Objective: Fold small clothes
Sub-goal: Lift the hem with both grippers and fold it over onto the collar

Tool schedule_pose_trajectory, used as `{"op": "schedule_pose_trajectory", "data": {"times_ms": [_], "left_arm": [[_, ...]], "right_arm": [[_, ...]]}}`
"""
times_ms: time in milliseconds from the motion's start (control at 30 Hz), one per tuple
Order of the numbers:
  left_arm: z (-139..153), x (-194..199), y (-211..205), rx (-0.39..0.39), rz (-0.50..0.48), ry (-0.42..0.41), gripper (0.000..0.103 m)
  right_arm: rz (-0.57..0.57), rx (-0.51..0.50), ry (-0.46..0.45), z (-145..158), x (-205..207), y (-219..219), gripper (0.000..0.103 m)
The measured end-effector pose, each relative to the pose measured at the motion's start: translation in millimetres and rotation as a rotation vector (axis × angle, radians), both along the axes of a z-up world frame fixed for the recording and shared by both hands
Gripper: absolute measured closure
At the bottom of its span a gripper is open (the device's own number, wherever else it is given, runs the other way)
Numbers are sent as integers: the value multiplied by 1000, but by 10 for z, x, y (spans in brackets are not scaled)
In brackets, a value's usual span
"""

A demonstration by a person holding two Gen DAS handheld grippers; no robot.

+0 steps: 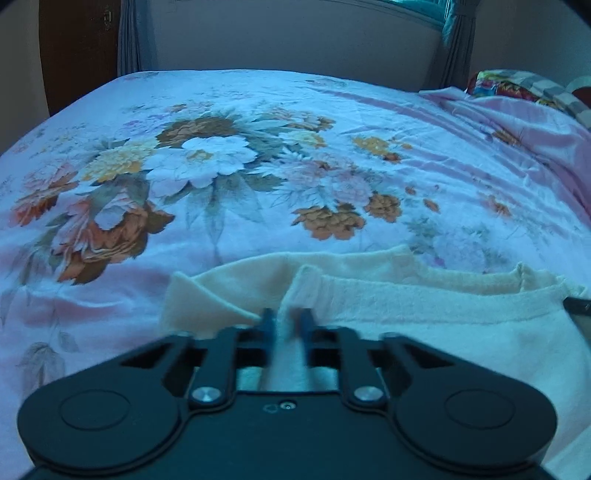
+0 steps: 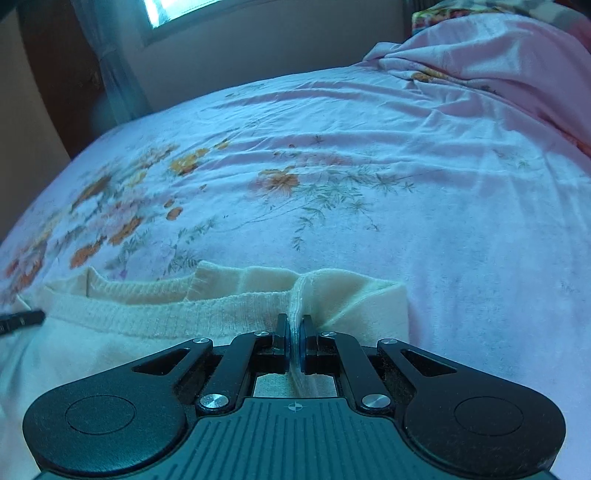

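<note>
A cream knitted garment lies on the near part of the bed, its ribbed neckline facing away from me. My left gripper is shut on a pinched fold near the garment's left shoulder, with cream cloth showing between the blurred blue pads. In the right wrist view the same garment spreads to the left. There my right gripper is shut on a raised ridge of cloth at the right shoulder. A dark tip of the other gripper shows at the right edge and at the left edge.
A floral bedsheet covers the bed beyond the garment. A bunched pink blanket and a colourful pillow lie at the far right. A wall, grey curtains and a window stand behind the bed.
</note>
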State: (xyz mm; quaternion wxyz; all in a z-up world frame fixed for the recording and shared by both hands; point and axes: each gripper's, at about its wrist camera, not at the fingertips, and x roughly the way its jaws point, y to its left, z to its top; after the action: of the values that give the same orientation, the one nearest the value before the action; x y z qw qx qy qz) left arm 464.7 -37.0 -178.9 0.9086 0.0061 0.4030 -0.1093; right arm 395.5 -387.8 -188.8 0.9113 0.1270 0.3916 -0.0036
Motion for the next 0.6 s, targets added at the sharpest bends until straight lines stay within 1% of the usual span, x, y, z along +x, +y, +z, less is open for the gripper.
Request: {"op": "schedule_pose_trajectory", "data": {"times_ms": [67, 100, 167, 233, 300, 333, 400, 433, 467, 500, 533, 567, 600], "left_arm": [[32, -55, -78, 31, -17, -25, 101], [60, -94, -105, 33, -27, -41, 102], [146, -158, -131, 12, -40, -72, 102], [271, -186, -139, -12, -34, -113, 102], [392, -146, -133, -36, -21, -142, 102], [413, -113, -140, -31, -18, -144, 102], [382, -33, -137, -20, 8, -139, 102], [354, 4, -117, -33, 26, -131, 102], [300, 43, -91, -43, 46, -114, 102], [229, 70, -79, -33, 64, -100, 101], [147, 92, -93, -2, 68, -90, 101], [29, 113, -124, 57, 60, -65, 101], [-77, 111, -153, 101, 41, -36, 100]], "right_arm": [[10, -6, -12, 24, -24, 34, 101], [15, -11, -26, 50, -45, 62, 101], [21, -18, -70, 140, -105, 110, 101], [7, -50, -126, 269, -163, 151, 101], [-6, -67, -177, 401, -191, 166, 101], [-7, -71, -184, 436, -179, 166, 101], [-12, -112, -176, 442, -127, 183, 101], [-25, -128, -174, 422, -107, 179, 101], [-43, -133, -167, 384, -82, 157, 101], [-56, -149, -148, 324, -47, 145, 101], [-65, -177, -131, 248, -16, 151, 101], [-60, -192, -109, 160, 12, 148, 101], [-51, -198, -61, 52, 55, 154, 100]]}}
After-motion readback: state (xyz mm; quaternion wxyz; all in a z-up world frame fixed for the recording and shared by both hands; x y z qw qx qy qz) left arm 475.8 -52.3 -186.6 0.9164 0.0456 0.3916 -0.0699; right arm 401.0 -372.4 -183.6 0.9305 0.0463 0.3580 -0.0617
